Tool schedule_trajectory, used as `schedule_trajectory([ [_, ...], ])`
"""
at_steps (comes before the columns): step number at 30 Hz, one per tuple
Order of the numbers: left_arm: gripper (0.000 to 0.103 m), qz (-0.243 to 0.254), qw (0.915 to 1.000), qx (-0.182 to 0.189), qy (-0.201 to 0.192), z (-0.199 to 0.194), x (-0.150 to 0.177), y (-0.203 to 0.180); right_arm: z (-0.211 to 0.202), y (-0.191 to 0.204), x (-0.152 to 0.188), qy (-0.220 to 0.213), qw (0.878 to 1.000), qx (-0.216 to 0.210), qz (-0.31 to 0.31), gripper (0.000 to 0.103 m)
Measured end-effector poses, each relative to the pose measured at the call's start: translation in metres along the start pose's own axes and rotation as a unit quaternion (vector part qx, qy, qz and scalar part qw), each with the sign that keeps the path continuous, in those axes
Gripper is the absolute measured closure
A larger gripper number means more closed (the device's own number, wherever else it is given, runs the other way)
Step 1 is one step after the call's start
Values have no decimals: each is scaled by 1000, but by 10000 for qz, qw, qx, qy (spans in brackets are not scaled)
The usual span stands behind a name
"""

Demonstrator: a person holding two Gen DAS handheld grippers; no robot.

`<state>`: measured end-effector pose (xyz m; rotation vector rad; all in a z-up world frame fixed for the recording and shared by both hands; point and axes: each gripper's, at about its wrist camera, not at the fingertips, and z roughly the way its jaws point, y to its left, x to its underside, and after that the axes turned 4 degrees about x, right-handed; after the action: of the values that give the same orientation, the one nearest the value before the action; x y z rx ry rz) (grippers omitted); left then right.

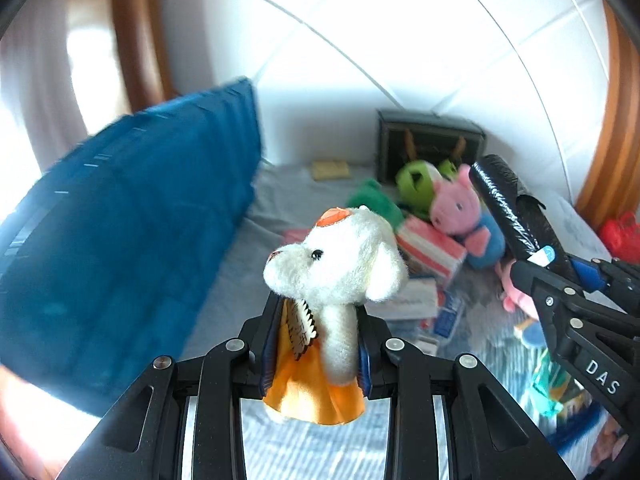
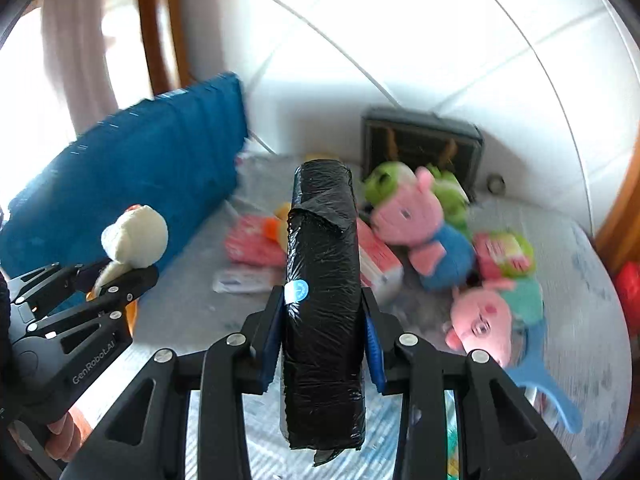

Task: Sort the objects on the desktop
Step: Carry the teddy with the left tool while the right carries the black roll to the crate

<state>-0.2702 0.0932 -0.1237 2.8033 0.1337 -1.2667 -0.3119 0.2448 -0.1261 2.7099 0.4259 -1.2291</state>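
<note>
White plush dog (image 1: 336, 256) in an orange cape is clamped at the neck between the pads of the left gripper (image 1: 318, 344), head up and turned left, lifted clear of the worktop (image 1: 240, 280). Black plastic roll (image 2: 324, 300), with a small blue-and-white sticker on its side, is pinched at mid-length by the right gripper (image 2: 324, 340) and is pointed forward and slightly upward along the fingers. Both grippers are raised above the grey striped cloth and held side by side; each is seen at the edge of the other's view, the right gripper (image 1: 560, 280) angled inward toward the centre. Part of a hand (image 2: 60, 440) is seen gripping the left handle at the lower left. Beyond them, a pink pig plush (image 2: 420, 220) in blue, a green plush (image 2: 384, 184), a second pig plush (image 2: 484, 320) and red-striped packets (image 1: 432, 248) are left scattered before a dark framed box (image 2: 420, 144). A blue cushion (image 1: 120, 232) is leaned at the left.
</note>
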Motion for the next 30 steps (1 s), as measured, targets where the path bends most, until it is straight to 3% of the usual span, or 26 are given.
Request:
schedule_trajectory([
  [10,73,-485,9944,-566,-750,-75,-17,81,-49,83,-41,-818,9928,-642,-594,68],
  [14,73,-550,9900,-780,-1036,-97,-29,129,-59,125,-58,-1053,9879,-809,-798,68],
  [23,72,-692,9832,-1183,-1206,-99,-61,268,-64,251,-112,-1545,9764,-1130,-1002,68],
  [30,72,-761,9849,-1254,-920,-65,-75,357,-32,341,-149,-1418,9767,-1337,-902,68],
])
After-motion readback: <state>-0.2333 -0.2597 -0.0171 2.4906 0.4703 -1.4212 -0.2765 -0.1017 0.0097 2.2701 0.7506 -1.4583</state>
